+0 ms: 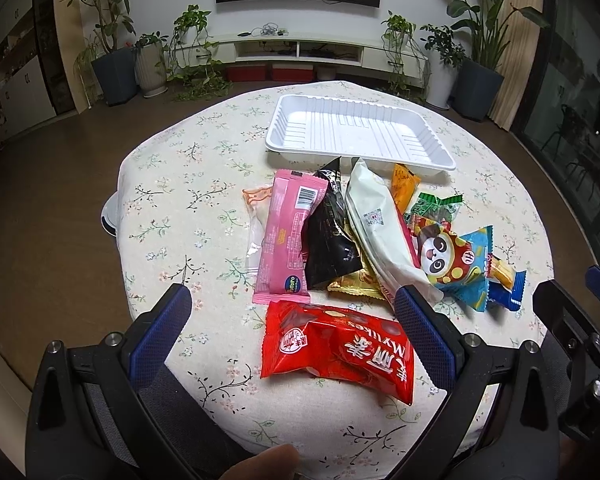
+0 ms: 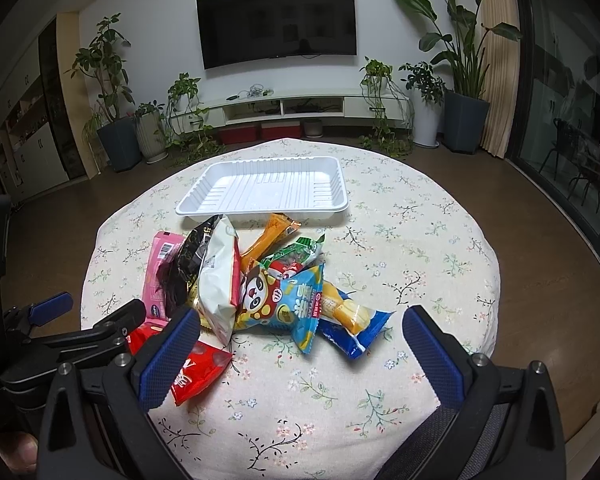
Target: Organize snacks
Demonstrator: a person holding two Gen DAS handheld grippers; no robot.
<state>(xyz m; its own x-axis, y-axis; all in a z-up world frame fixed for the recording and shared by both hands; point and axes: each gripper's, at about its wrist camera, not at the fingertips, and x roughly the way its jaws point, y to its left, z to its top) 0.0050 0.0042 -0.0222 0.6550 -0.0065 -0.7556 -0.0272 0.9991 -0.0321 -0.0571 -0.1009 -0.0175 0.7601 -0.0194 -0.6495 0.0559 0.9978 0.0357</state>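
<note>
Snacks (image 1: 352,236) lie heaped on the flower-print counter (image 1: 188,200), just in front of a white tray (image 1: 356,128) that holds nothing. Nearest the left gripper (image 1: 292,300) is a red packet (image 1: 336,348), lying between its spread jaws but untouched. The right gripper (image 2: 300,320) hangs wide apart too, over the counter beside a blue packet (image 2: 356,330)

gold packet (image 1: 354,282) mostly buried under pile | red packet (image 2: 196,372) half hidden behind left finger | print unreadable
</note>
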